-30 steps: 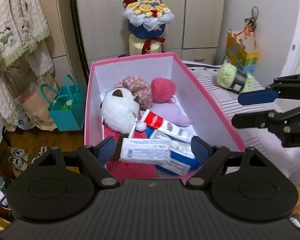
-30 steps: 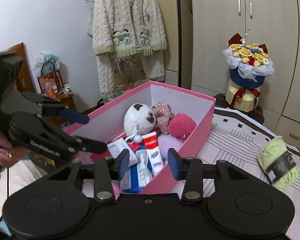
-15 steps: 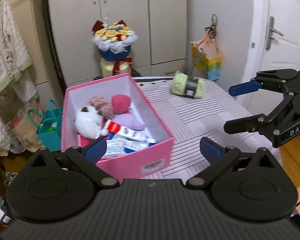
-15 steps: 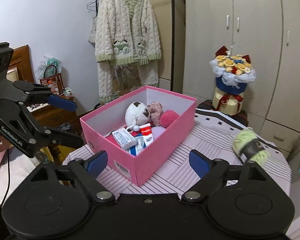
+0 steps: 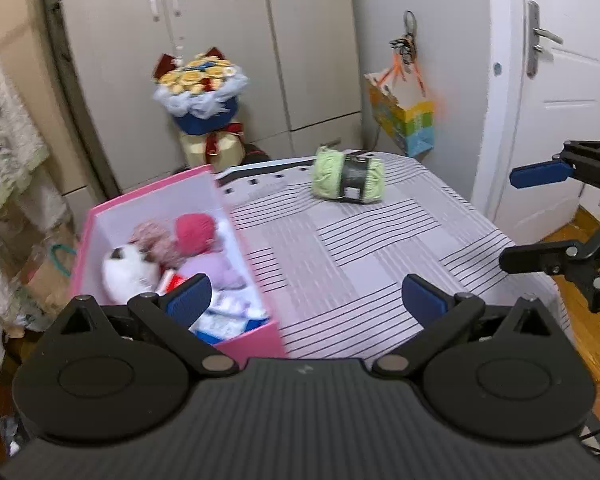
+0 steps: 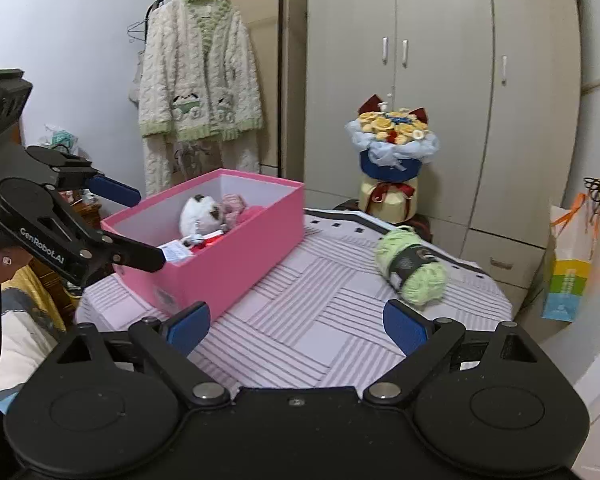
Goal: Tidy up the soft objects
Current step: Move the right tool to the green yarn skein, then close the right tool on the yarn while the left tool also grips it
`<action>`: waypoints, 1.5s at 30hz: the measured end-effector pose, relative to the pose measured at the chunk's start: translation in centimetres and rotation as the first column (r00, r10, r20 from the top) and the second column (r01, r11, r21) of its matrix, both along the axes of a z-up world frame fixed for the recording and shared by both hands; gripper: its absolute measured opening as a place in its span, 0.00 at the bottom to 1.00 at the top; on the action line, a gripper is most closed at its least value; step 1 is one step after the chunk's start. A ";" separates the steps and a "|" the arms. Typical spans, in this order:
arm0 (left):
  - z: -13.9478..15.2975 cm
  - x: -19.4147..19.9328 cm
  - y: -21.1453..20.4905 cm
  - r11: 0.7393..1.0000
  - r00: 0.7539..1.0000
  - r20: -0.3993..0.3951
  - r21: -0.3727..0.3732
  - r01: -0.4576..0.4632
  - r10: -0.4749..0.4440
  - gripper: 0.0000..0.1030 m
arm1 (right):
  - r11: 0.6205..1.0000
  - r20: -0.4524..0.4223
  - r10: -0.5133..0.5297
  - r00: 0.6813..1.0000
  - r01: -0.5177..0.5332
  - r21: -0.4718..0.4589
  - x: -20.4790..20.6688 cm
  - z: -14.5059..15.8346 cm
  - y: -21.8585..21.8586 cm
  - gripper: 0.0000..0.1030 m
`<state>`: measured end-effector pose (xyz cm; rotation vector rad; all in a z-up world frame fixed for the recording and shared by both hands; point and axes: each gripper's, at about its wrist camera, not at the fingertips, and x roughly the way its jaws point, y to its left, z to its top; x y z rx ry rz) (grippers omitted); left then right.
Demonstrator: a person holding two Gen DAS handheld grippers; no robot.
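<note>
Pale green yarn skein (image 5: 348, 176) with a dark paper band lies alone on the striped grey tablecloth (image 5: 340, 264), well apart from the pink cardboard box (image 6: 236, 264) of plush toys. Left gripper (image 5: 306, 300) and right gripper (image 6: 296, 324) gape wide, empty.

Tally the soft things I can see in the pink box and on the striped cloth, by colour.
White plush toy: 1
Pink-patterned fabric ball: 1
Red fuzzy pompom: 1
Lilac plush piece: 1
Light green yarn skein, outside the pink box: 1
Total: 5
</note>
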<state>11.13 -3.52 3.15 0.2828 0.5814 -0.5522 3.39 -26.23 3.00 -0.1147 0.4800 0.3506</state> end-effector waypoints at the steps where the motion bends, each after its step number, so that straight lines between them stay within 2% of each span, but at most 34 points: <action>1: -0.1 0.3 -0.6 1.000 1.000 -0.015 -0.013 0.013 -0.013 1.00 | 1.000 0.007 -0.005 1.000 0.005 0.002 0.1 -0.1 -0.5 0.93; 5: -0.9 1.7 -2.6 0.994 0.997 -0.067 -0.103 0.032 -0.039 1.00 | 1.000 0.033 -0.016 0.999 0.016 0.002 1.3 -0.8 -2.2 0.93; 9: -1.9 3.2 -4.7 0.988 0.997 -0.060 -0.150 0.032 -0.041 0.99 | 1.000 0.074 -0.020 0.997 0.021 -0.012 3.0 -2.5 -3.4 0.93; 16: -3.9 6.7 -7.4 0.971 0.998 -0.063 -0.238 -0.007 -0.008 0.99 | 1.000 0.158 -0.019 0.987 0.016 0.018 7.0 -4.9 -5.6 0.93; 18: -4.4 7.8 -7.9 0.964 0.997 -0.072 -0.263 -0.035 0.016 0.99 | 0.998 0.140 -0.002 0.990 -0.007 0.063 8.6 -5.1 -6.6 0.93; 21: -5.4 9.6 -8.2 0.937 0.991 -0.133 -0.341 -0.079 0.036 0.99 | 0.987 0.071 0.057 0.996 -0.067 0.145 11.5 -5.5 -8.0 0.93; 23: -6.2 10.9 -8.7 0.925 0.985 -0.167 -0.367 -0.096 0.036 0.98 | 0.990 0.060 0.061 0.996 -0.069 0.127 12.9 -5.9 -8.2 0.93; 28: -8.0 13.7 -10.9 0.921 0.976 -0.200 -0.357 -0.158 0.089 0.96 | 0.997 0.091 0.076 0.993 -0.075 -0.017 16.0 -7.4 -7.4 0.95; 32: -9.2 15.6 -12.0 0.905 0.953 -0.273 -0.359 -0.228 0.132 0.94 | 0.993 0.093 0.107 0.990 -0.103 -0.051 18.7 -8.9 -7.4 0.96; 35: -9.9 16.8 -12.7 0.894 0.939 -0.315 -0.370 -0.254 0.137 0.89 | 0.988 0.092 0.131 0.987 -0.122 -0.096 20.5 -9.9 -7.3 0.96; 40: -11.1 18.5 -13.2 0.856 0.914 -0.361 -0.398 -0.329 0.184 0.89 | 0.990 0.088 0.129 0.988 -0.124 -0.064 22.8 -10.4 -7.8 0.97; 45: -11.7 19.7 -13.1 0.800 0.893 -0.363 -0.433 -0.415 0.266 0.89 | 0.990 0.011 0.143 0.990 -0.143 -0.015 24.9 -11.2 -8.4 0.98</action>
